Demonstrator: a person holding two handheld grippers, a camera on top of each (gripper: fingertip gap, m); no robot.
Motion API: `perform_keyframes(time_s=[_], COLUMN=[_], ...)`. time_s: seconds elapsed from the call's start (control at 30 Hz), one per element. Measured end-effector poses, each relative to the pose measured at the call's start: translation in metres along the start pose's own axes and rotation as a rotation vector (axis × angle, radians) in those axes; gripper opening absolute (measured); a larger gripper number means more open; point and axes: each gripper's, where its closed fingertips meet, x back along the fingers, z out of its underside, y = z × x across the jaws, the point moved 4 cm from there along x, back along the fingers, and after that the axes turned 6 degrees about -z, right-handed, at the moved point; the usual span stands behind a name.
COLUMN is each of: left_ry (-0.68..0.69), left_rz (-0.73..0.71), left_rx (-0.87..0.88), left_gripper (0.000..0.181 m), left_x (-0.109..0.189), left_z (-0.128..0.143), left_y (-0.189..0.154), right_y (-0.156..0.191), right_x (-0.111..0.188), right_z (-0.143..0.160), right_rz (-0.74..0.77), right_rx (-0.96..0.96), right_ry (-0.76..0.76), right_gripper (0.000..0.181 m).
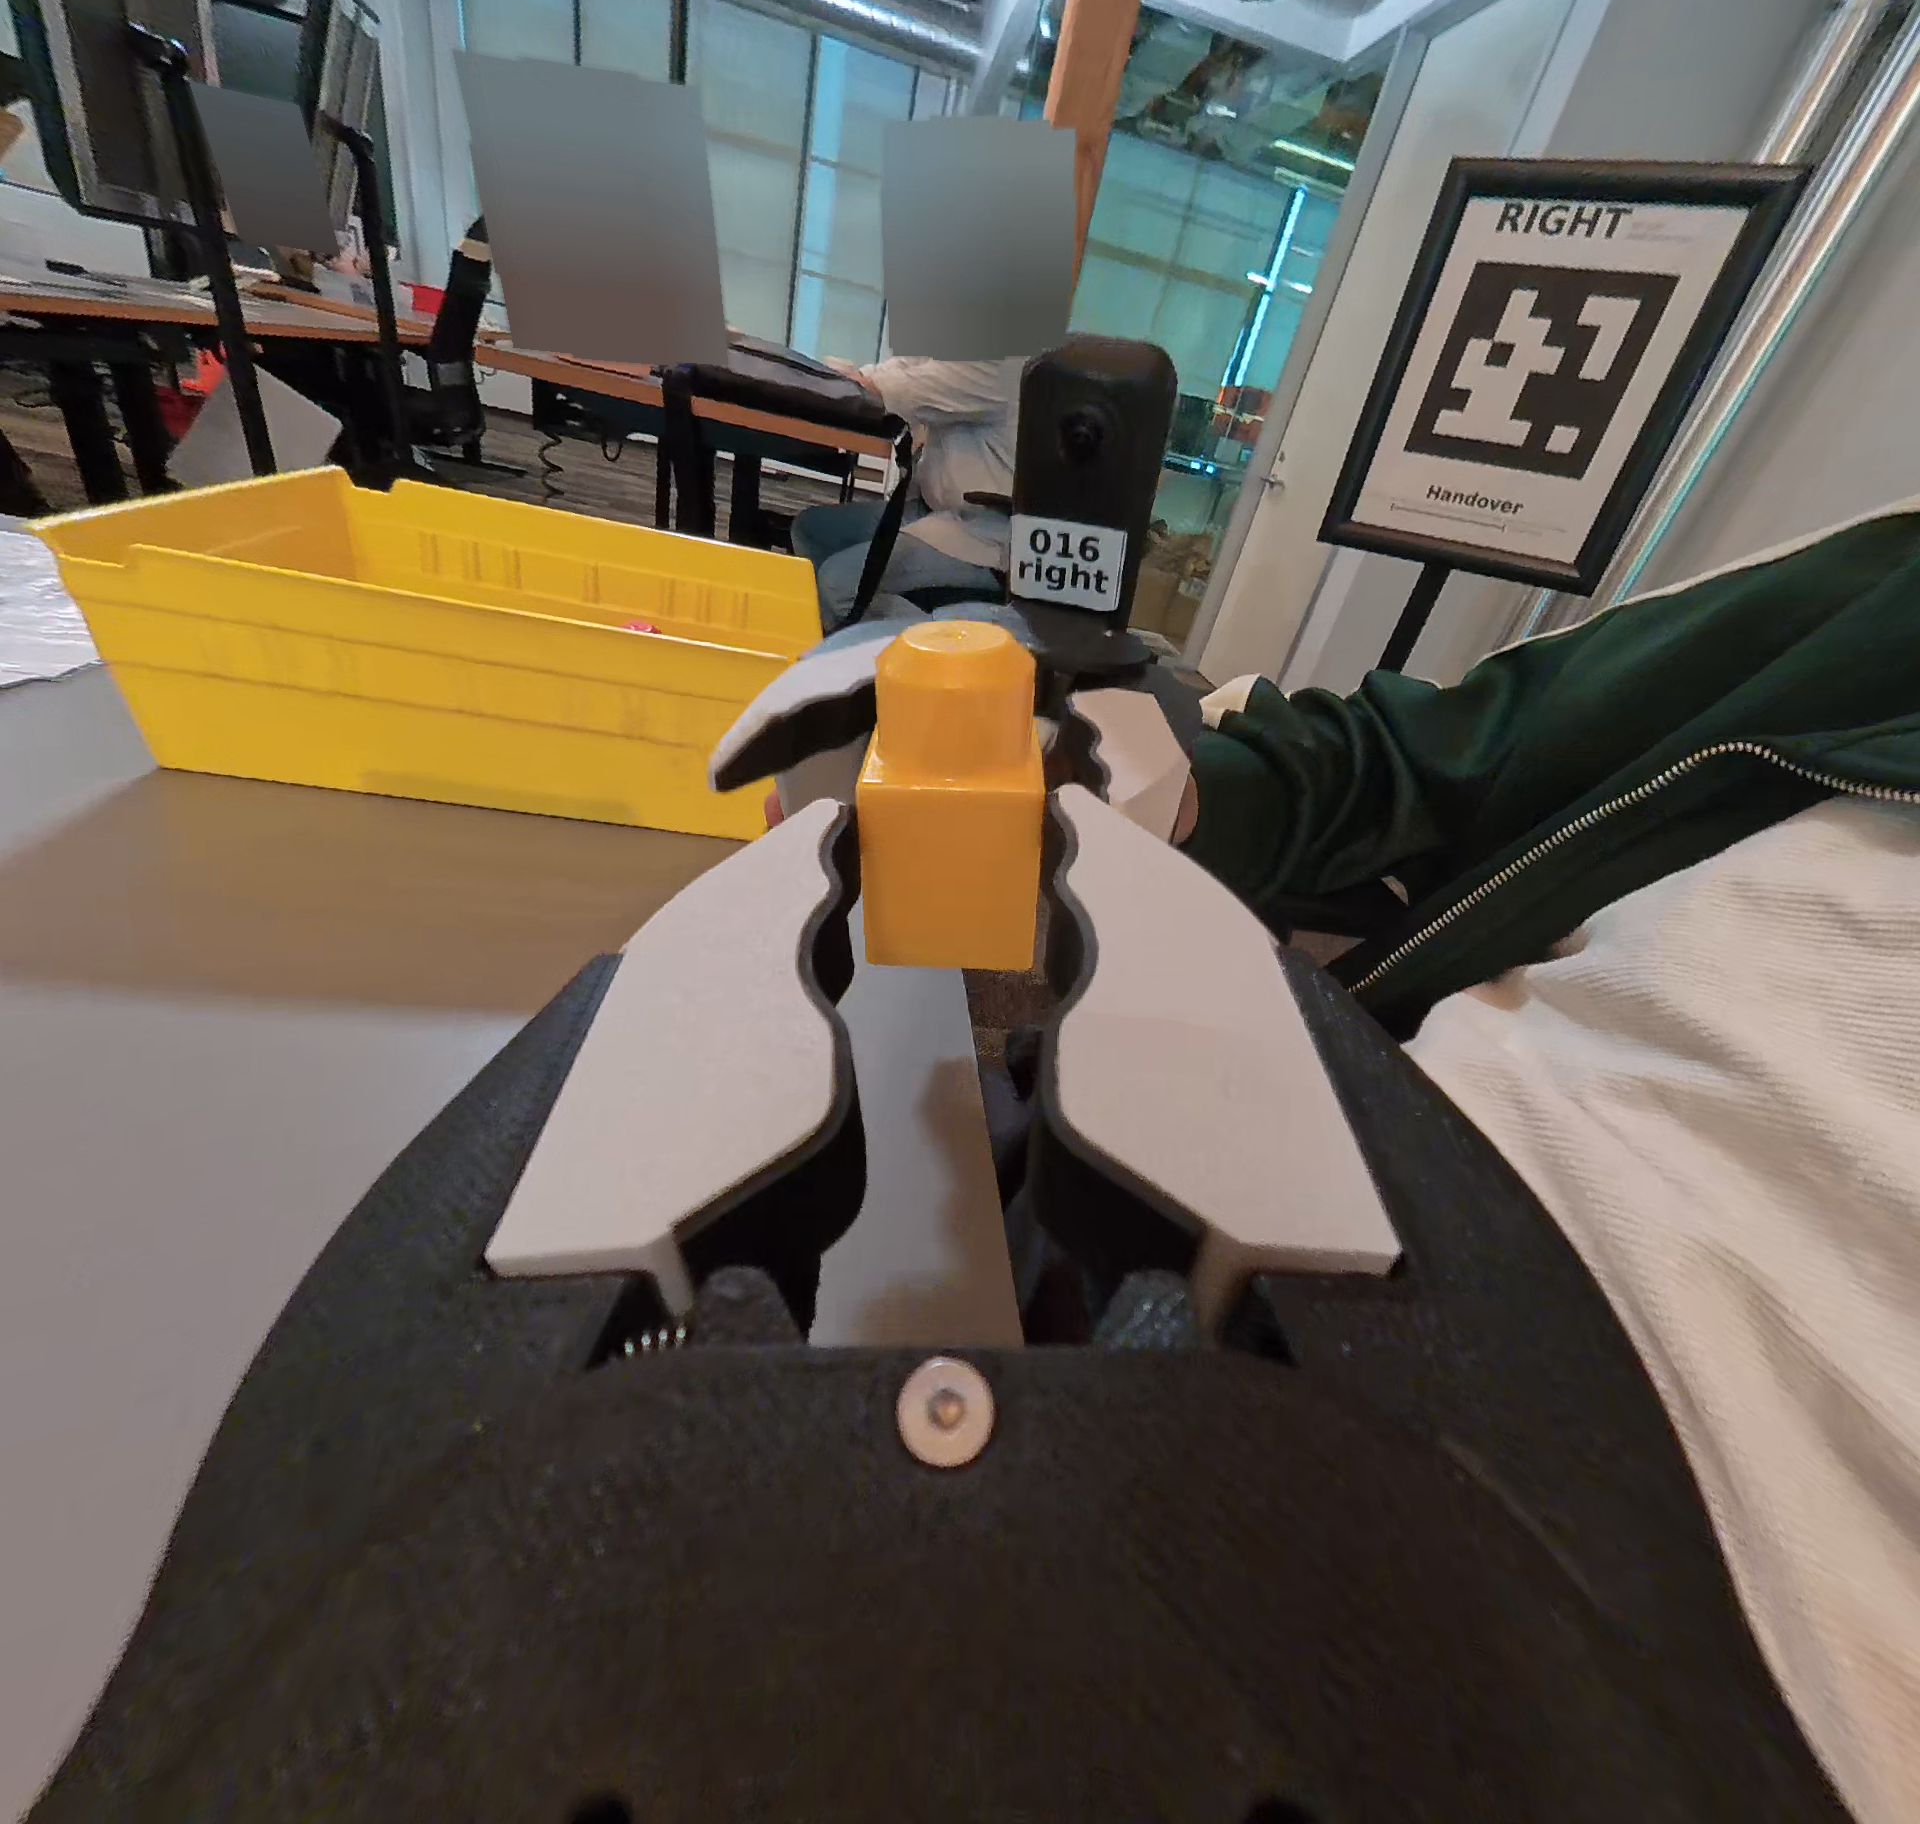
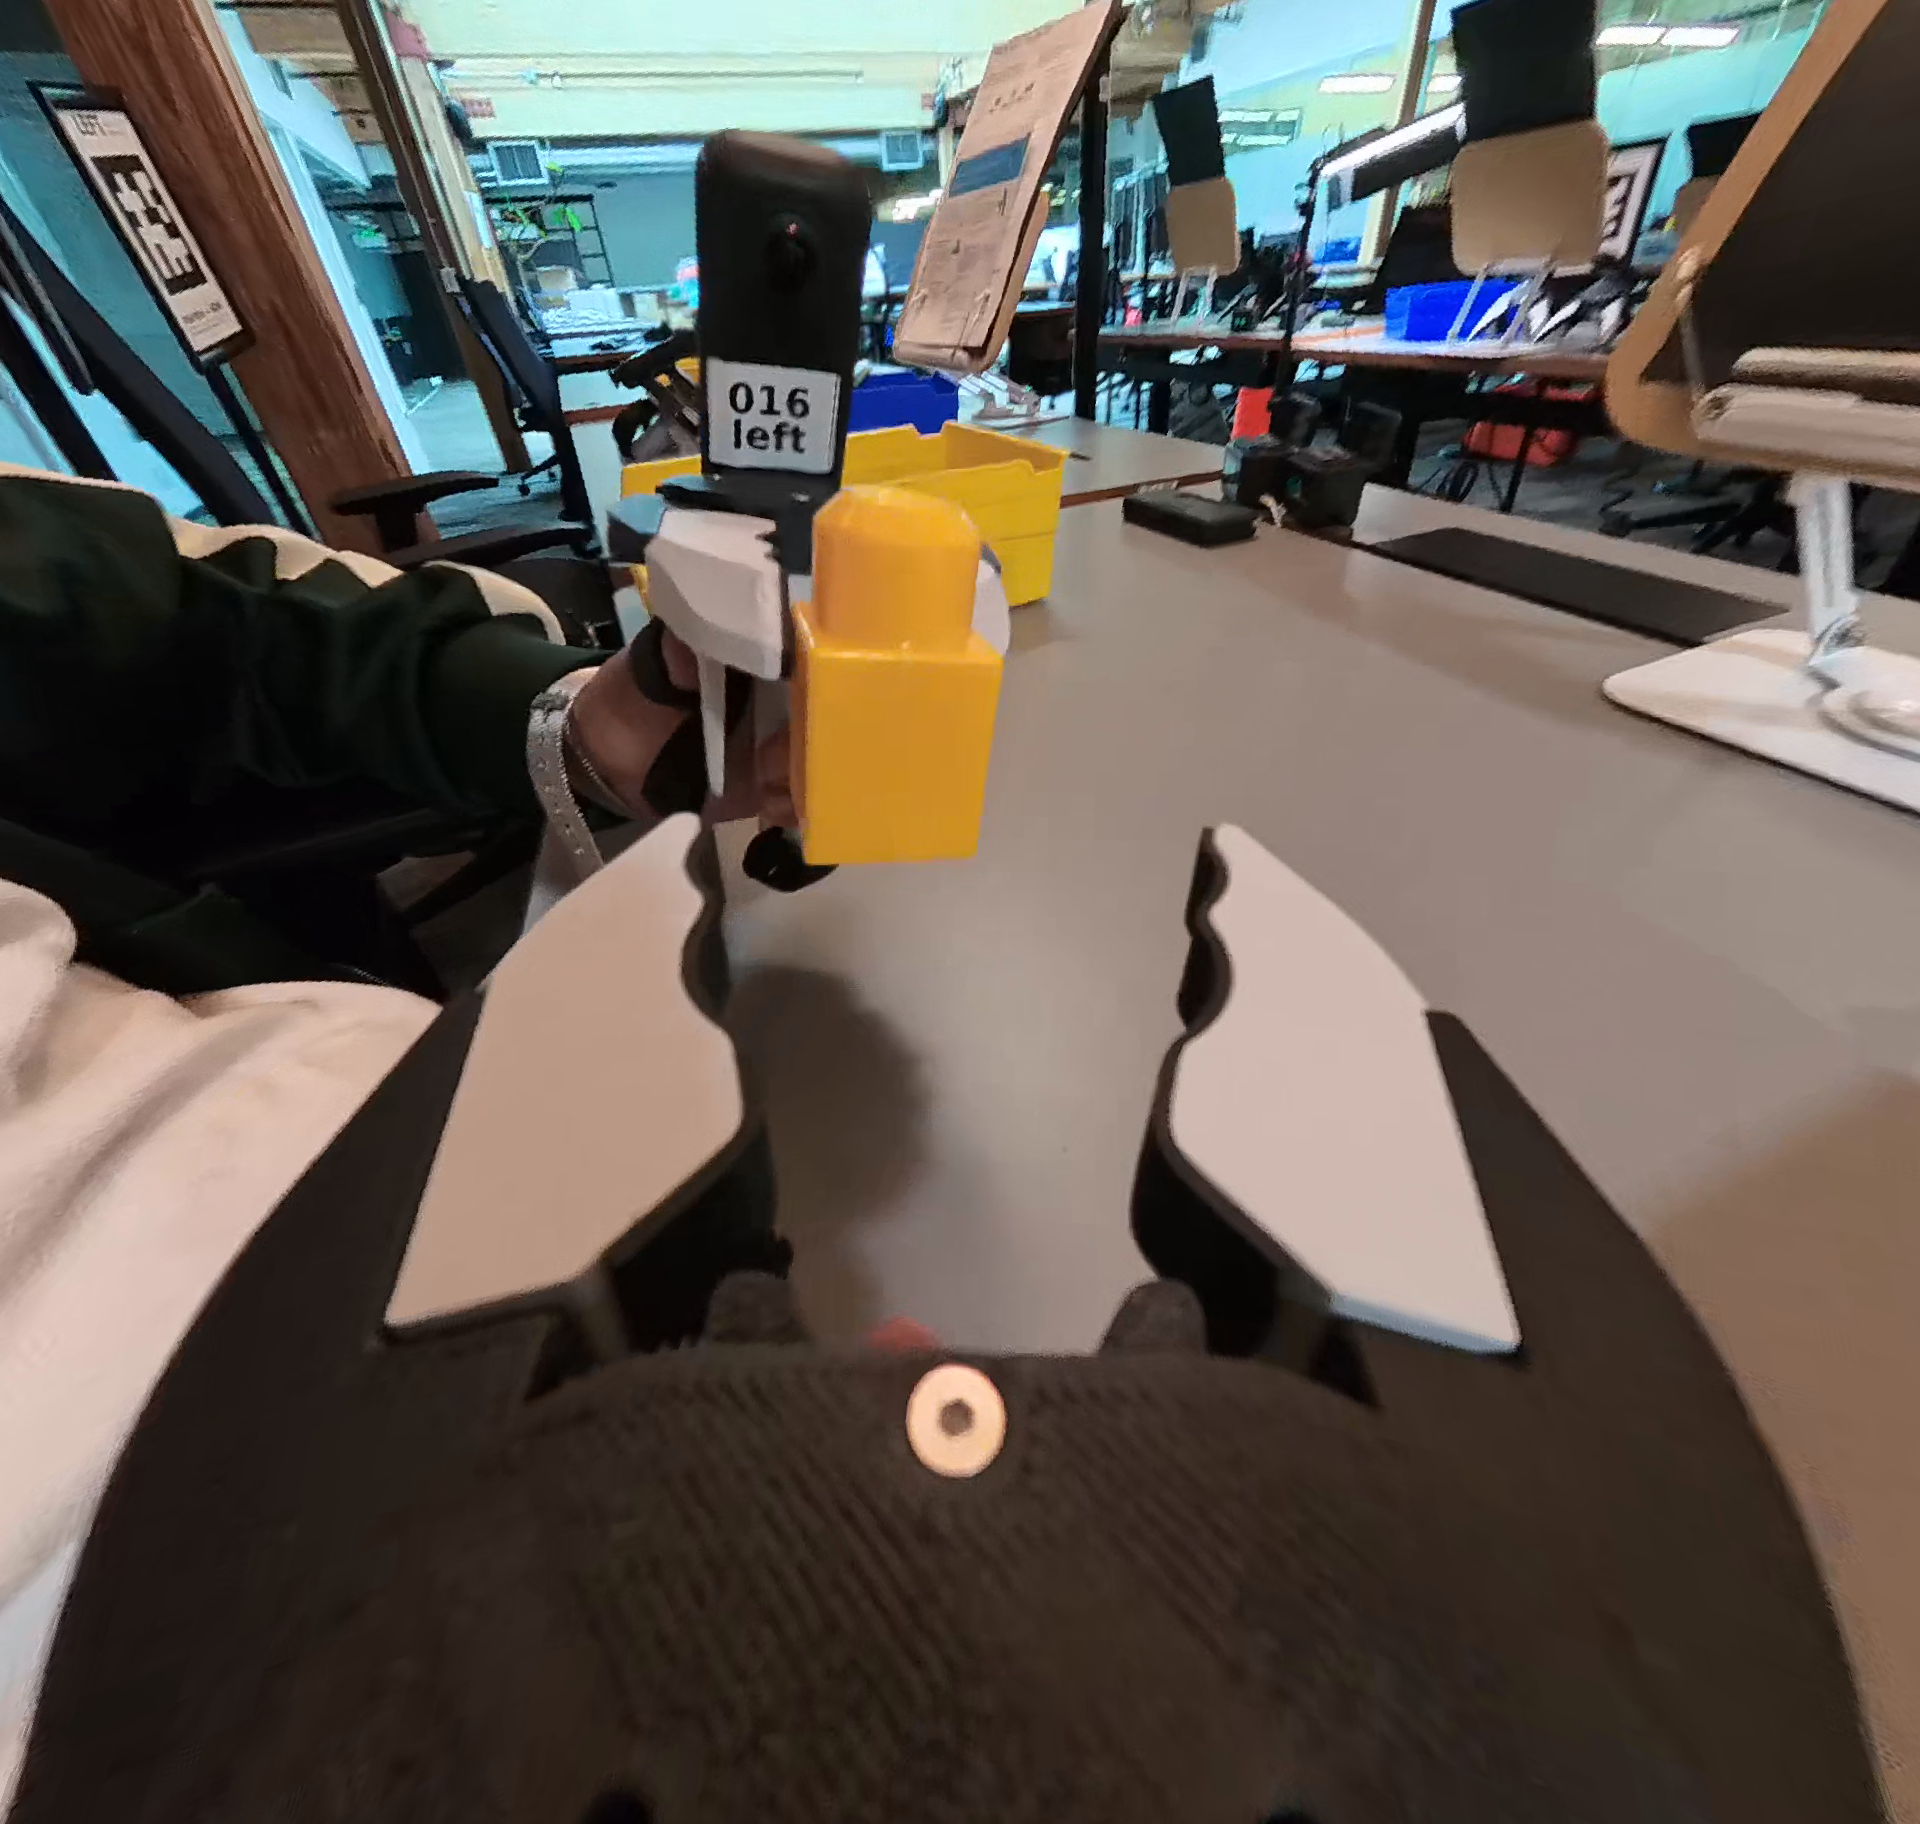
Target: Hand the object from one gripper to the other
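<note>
Handover pending: left claw [image 1: 948,829] clenched on yellow block [image 1: 948,844], right claw [image 2: 951,901] spread wide, must close in around it.

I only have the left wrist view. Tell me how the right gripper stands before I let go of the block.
Observer: The right gripper is open, its fingers wide apart.
Operator: Say whether the block is between them.
Observer: Not yet. The block hangs just beyond the fingertips, held only by the left gripper.
Operator: Report what lies under it.
Observer: Bare table; the block's shadow falls between the right gripper's fingers.
</note>
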Motion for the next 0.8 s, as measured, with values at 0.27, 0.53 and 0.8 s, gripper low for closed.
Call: perform_keyframes(time_s=[0.27, 0.53, 0.8], left_ry=[0.015, 0.024, -0.003], left_rz=[0.011, 0.017, -0.047], left_rx=[-0.004, -0.058, -0.142], left_gripper=[0.032, 0.032, 0.046], left_x=[-0.004, -0.008, -0.006], left_z=[0.004, 0.007, 0.001], left_y=[-0.004, -0.009, -0.007], right_y=[0.015, 0.014, 0.011], right_x=[-0.005, -0.002, -0.002], right_z=[0.002, 0.001, 0.005], right_rz=[-0.101, -0.102, -0.062], right_rx=[0.006, -0.002, -0.004], right_ry=[0.019, 0.026, 0.082], right_gripper=[0.045, 0.036, 0.035])
